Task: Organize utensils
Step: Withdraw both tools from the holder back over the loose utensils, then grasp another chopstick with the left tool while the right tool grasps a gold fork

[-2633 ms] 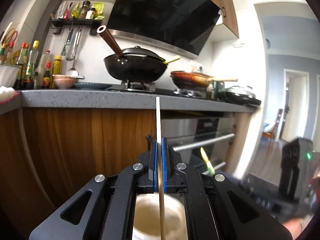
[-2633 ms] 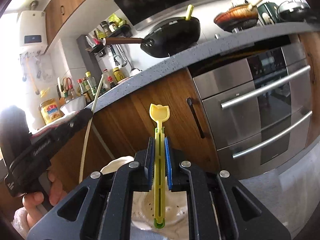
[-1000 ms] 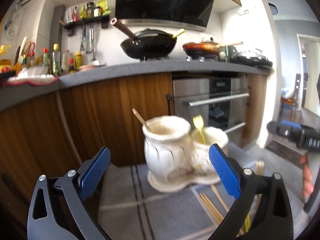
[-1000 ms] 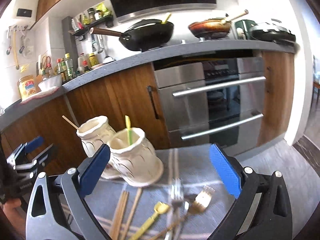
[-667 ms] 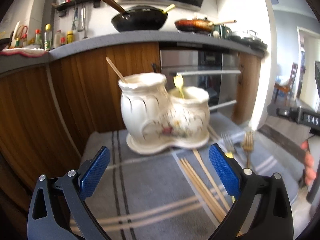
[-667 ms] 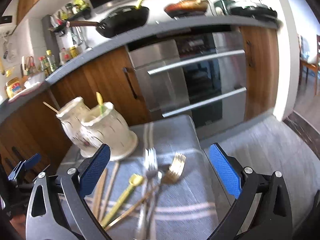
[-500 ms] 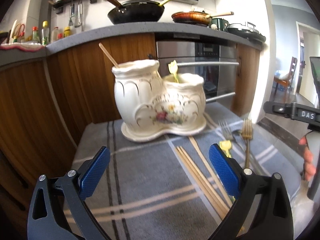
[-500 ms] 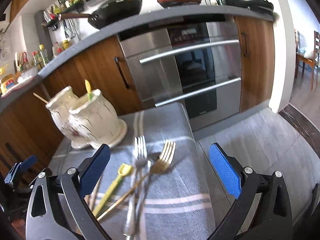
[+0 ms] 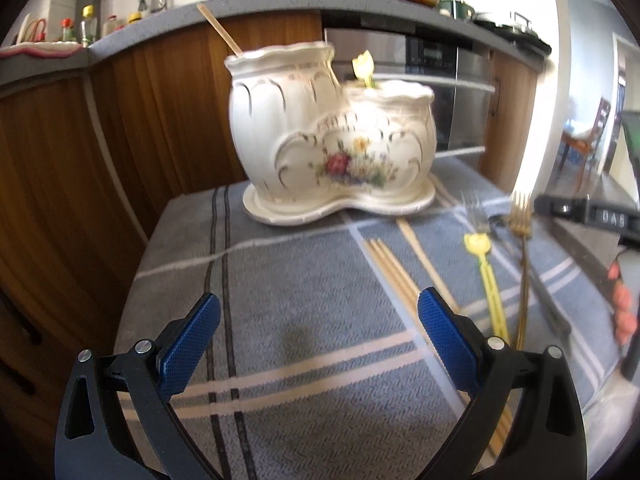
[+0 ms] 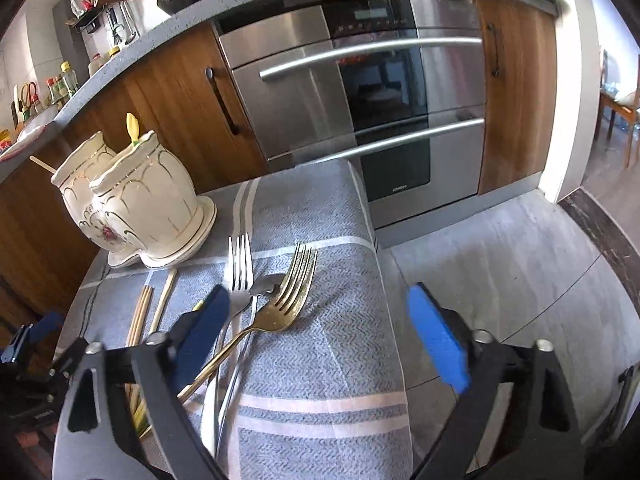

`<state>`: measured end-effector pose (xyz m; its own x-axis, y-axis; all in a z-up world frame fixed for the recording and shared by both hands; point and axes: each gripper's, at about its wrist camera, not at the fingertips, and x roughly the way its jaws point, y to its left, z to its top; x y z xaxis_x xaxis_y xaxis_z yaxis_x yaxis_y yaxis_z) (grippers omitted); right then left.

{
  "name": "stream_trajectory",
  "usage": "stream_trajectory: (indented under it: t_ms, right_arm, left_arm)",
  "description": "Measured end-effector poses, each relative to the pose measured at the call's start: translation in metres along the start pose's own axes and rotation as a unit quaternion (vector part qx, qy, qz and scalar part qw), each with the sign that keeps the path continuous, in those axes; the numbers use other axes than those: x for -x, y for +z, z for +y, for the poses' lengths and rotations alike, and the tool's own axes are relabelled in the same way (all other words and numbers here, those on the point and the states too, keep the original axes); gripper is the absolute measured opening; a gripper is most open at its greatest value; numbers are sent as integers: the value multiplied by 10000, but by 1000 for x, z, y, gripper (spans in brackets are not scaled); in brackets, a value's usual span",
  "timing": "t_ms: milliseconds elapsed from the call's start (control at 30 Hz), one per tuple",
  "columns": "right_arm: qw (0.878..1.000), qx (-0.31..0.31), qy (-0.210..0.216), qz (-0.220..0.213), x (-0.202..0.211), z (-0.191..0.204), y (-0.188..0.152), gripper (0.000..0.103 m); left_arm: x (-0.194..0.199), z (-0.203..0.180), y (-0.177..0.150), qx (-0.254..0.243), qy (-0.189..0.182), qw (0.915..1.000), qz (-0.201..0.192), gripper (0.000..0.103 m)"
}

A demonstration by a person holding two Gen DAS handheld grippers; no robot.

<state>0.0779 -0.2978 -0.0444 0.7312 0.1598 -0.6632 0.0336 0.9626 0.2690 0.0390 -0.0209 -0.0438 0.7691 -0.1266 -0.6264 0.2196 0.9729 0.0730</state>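
A white two-cup ceramic utensil holder (image 9: pixel 332 136) stands at the far end of a grey striped cloth (image 9: pixel 304 320); it also shows in the right wrist view (image 10: pixel 136 200). A wooden chopstick (image 9: pixel 218 30) leans in its taller cup and a yellow fork (image 9: pixel 364 68) stands in the lower cup. On the cloth lie several chopsticks (image 9: pixel 396 272), a yellow fork (image 9: pixel 488 276), a gold fork (image 10: pixel 276 308) and a silver fork (image 10: pixel 240 280). My left gripper (image 9: pixel 316 324) is open and empty over the cloth. My right gripper (image 10: pixel 320 320) is open and empty above the forks.
Wooden cabinets (image 9: pixel 100 140) and a steel oven (image 10: pixel 360 92) stand behind the cloth-covered table. The cloth's right edge (image 10: pixel 380 280) drops to a grey tiled floor (image 10: pixel 500 260). The counter above holds pans and bottles. The other gripper and hand show at the right (image 9: pixel 592 216).
Both grippers let go of the chopstick and yellow fork, now in the holder, opened and pulled back. They now tilt down toward the cloth; the right one is closer over the forks.
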Motion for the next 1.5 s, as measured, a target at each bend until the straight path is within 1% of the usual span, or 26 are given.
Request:
stream_trajectory:
  t_ms: [33,100,167,267,333,400,433,467,500,533,567,633,733,800,833,900,933,1000,1033,1100,1133,1167,1300,1367,1500]
  right_arm:
    - [10000,-14,35,69,-3,-1,1,76]
    - [9998,-18,86,172,-9,-2,2,62]
    - [9996,8,127,253,-12,-2,2,55]
    - [9993,50,159,327,-17,0,2,49]
    - [9992,89,144,357,-18,1,3,45]
    - [9991,116,123,383,-18,1,3,39]
    - [9991,115,125,395,-19,1,4,38]
    - [9990,110,139,409,-20,0,5,34]
    - [9989,92,166,426,-21,-1,6,31]
    - [9988,66,213,446,-22,-2,6,30]
    - [9986,47,255,458,-23,-3,7,29]
    - [9983,33,305,504,-26,-4,8,27]
    - [9978,18,393,529,-30,-6,11,26]
    - [9974,-3,461,554,-32,-6,12,24]
    - [9969,-33,519,584,-34,-6,13,24]
    - [9956,-107,685,623,-36,-7,14,23]
    - [9951,-134,744,637,-37,-7,14,23]
    - [9939,-201,855,661,-38,-9,15,22]
    - [9935,-219,892,674,-39,-9,14,20]
    - [9926,-252,970,687,-39,-9,13,8]
    - [9923,-257,1000,688,-39,-9,12,6]
    - [9923,-246,1017,664,-38,-8,12,6]
    - [9916,-331,1135,530,-29,-11,13,5]
    - [9912,-361,1208,397,-23,-12,14,5]
    - [9901,-391,1343,78,-5,-10,17,3]
  left_arm:
    - [-2,-1,-1,-30,-36,10000,71,98]
    - [-3,-7,-2,-137,-121,9997,163,98]
    - [-4,-13,-3,-269,-111,9993,220,96]
    - [-7,-20,-5,-389,-89,9985,373,95]
    - [-10,-21,-6,-381,-162,9981,452,95]
    - [-14,-24,-9,-419,-183,9975,531,95]
    - [-14,-25,-10,-450,-169,9974,531,95]
    - [-14,-24,-11,-449,-145,9975,523,95]
    - [-15,-24,-10,-437,-120,9974,566,92]
    - [-17,-22,-10,-407,-124,9972,608,90]
    - [-18,-21,-10,-366,-173,9971,643,86]
    - [-21,-18,-10,-271,-264,9966,732,83]
    - [-23,-21,-6,-370,-224,9962,757,73]
    - [-25,-23,-2,-412,-267,9955,807,63]
    - [-25,-23,-1,-415,-291,9952,841,60]
    - [-28,-23,3,-469,-290,9944,902,48]
    - [-29,-23,5,-493,-282,9941,920,47]
    - [-30,-23,7,-482,-327,9938,952,39]
    - [-31,-22,7,-443,-369,9936,971,37]
    - [-33,-21,8,-408,-421,9933,998,22]
    - [-34,-22,9,-434,-408,9932,1002,18]
    - [-34,-22,9,-456,-387,9931,1004,12]
    - [-35,-24,9,-552,-325,9932,975,10]
    - [-35,-23,10,-529,-321,9936,943,7]
    - [-27,-22,9,-537,-332,9949,789,6]
